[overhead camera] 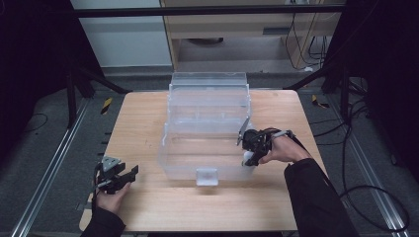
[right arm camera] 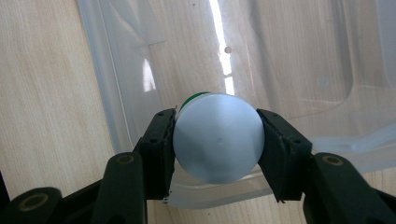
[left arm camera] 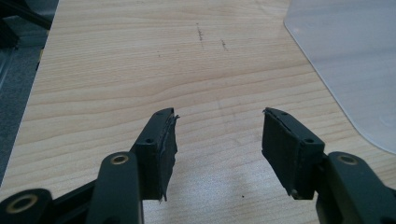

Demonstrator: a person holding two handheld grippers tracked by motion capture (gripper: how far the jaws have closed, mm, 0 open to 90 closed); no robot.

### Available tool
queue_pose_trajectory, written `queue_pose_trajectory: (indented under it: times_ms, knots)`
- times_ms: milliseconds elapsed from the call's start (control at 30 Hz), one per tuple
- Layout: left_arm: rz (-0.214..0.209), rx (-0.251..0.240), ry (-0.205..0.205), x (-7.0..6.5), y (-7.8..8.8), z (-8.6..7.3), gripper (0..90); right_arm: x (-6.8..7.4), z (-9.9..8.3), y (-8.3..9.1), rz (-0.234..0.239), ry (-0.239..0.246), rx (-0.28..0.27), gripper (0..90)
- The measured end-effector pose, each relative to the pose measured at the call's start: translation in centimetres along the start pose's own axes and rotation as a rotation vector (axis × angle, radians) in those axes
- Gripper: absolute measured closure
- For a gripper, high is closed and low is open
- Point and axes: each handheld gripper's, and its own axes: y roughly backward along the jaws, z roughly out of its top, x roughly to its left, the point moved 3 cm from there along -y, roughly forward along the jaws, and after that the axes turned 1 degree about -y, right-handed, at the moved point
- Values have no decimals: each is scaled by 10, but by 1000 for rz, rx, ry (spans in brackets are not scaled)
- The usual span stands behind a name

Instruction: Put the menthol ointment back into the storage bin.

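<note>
Hidden and cut-off parts around the two grippers

In the right gripper view, the round white object [right arm camera: 218, 138] clamped in the right gripper [right arm camera: 217, 140] presents one flat circular face, with a green sliver peeking from behind it; the rest of it lies beyond that face and cannot be identified. The clear plastic bin [right arm camera: 289, 70] runs off the top and right edges. In the left gripper view, a translucent sheet-like piece [left arm camera: 345, 60] ahead and right of the left gripper [left arm camera: 218, 140] is cut off at the right edge.
</note>
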Motion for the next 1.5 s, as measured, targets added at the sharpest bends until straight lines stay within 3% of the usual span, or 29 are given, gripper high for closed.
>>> queue_pose_trajectory:
  times_ms: [567,800,1067,1200,1367,1500]
  knots:
    - [0,0,0,0,0,0,443,0,-1,6,-5,-30,-31,496]
    - [-4,3,0,-1,-1,0,442,3,-4,22,-42,-61,-97,467]
    - [-1,7,9,0,-1,-1,440,8,-14,50,-101,-107,-215,390]
    - [0,7,7,0,-1,0,440,9,-23,60,-131,-152,-275,343]
    - [-1,7,1,-1,-1,0,438,12,-36,62,-175,-209,-336,212]
    - [-4,7,-1,-1,-1,0,436,15,-48,62,-197,-264,-396,177]
